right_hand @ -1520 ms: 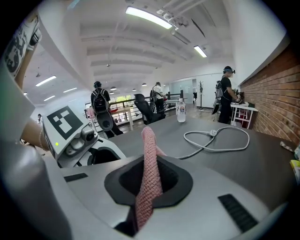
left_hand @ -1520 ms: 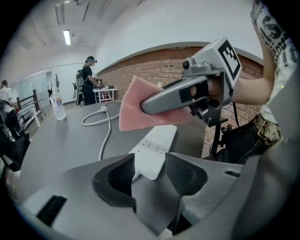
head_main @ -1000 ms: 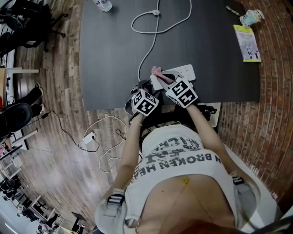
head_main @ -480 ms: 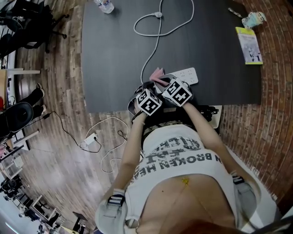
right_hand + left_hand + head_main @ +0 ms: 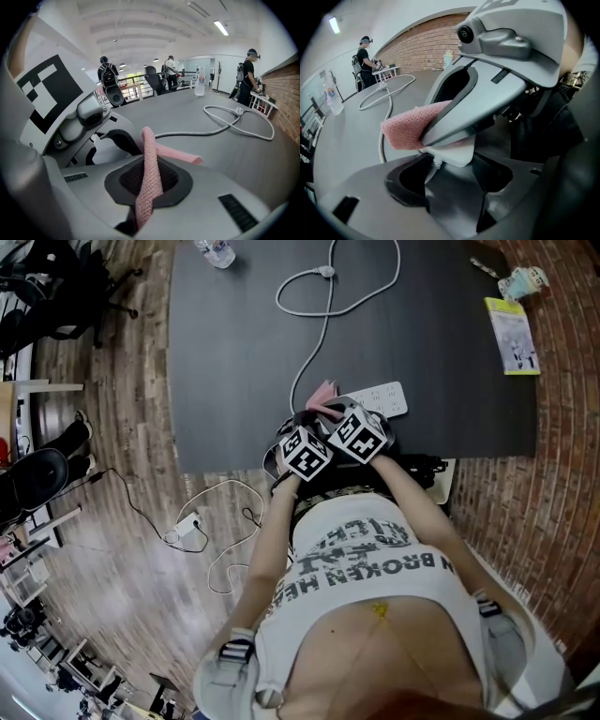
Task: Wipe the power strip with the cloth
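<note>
A white power strip [image 5: 380, 397] lies near the front edge of the dark table [image 5: 225, 381], and its cord [image 5: 323, 296] loops away to the far side. My left gripper [image 5: 314, 421] is shut on the cord end of the strip [image 5: 451, 153]. A pink cloth [image 5: 324, 393] is pinched in my right gripper [image 5: 337, 413], which is shut on it; the cloth [image 5: 151, 173] rests on the strip's cord end, right above the left jaws. In the left gripper view the cloth [image 5: 410, 126] pokes out under the right gripper's fingers [image 5: 459, 115]. The two marker cubes nearly touch.
A water bottle [image 5: 214, 249] stands at the table's far left. A yellow-edged booklet [image 5: 512, 332] and a small cup [image 5: 521, 279] lie at the far right. Loose cables and an adapter [image 5: 183, 524] are on the wooden floor. People stand far off [image 5: 108, 77].
My right gripper with the cloth has slid left along the strip, toward the left gripper and the cord end. The left gripper has kept its hold and barely moved.
</note>
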